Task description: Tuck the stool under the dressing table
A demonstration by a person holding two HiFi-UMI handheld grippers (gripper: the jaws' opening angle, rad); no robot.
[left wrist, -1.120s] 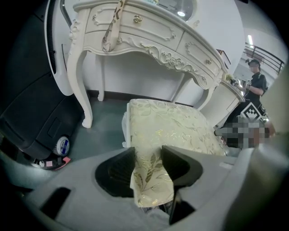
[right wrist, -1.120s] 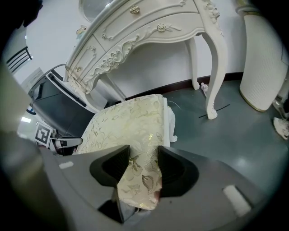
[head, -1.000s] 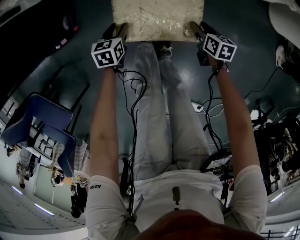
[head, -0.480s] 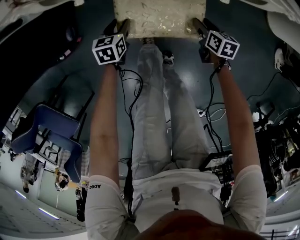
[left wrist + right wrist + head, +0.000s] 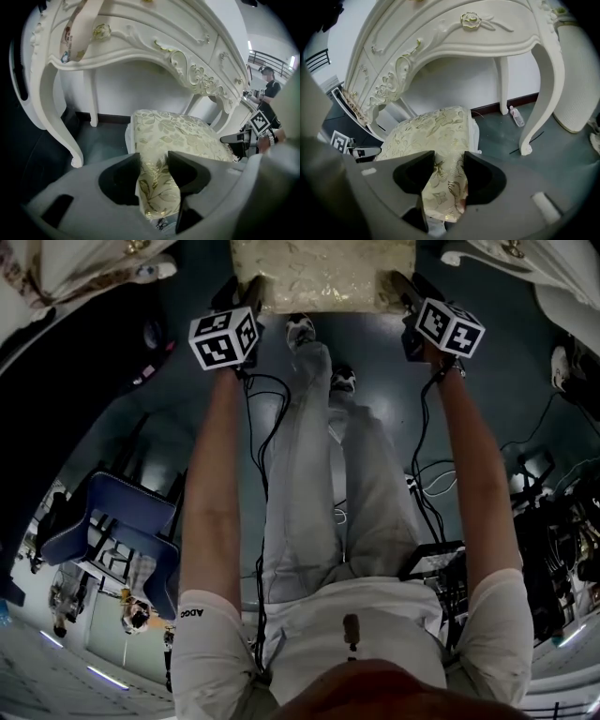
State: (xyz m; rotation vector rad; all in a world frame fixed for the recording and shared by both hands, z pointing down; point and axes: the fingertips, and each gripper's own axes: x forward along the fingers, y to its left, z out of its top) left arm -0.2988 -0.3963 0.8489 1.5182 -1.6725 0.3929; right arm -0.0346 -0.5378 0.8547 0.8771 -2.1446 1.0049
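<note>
Cream-upholstered stool (image 5: 323, 277) stands on the floor (image 5: 384, 381), seemingly at the dressing table's (image 5: 140, 42) front edge. My left tongs (image 5: 154, 161) and right tongs (image 5: 447, 161) clench its near corners. Pushing step, I judge; next, slide it straight between the legs (image 5: 541, 93).

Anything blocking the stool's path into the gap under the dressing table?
Nothing visible: bare floor lies between the dressing table legs ahead of the stool. A small bottle lies by the table's right legs, seemingly off the path.

Arms outstretched, left gripper (image 5: 249, 289) and right gripper (image 5: 398, 287) angled down, jaws clamping stool (image 5: 323, 273).
</note>
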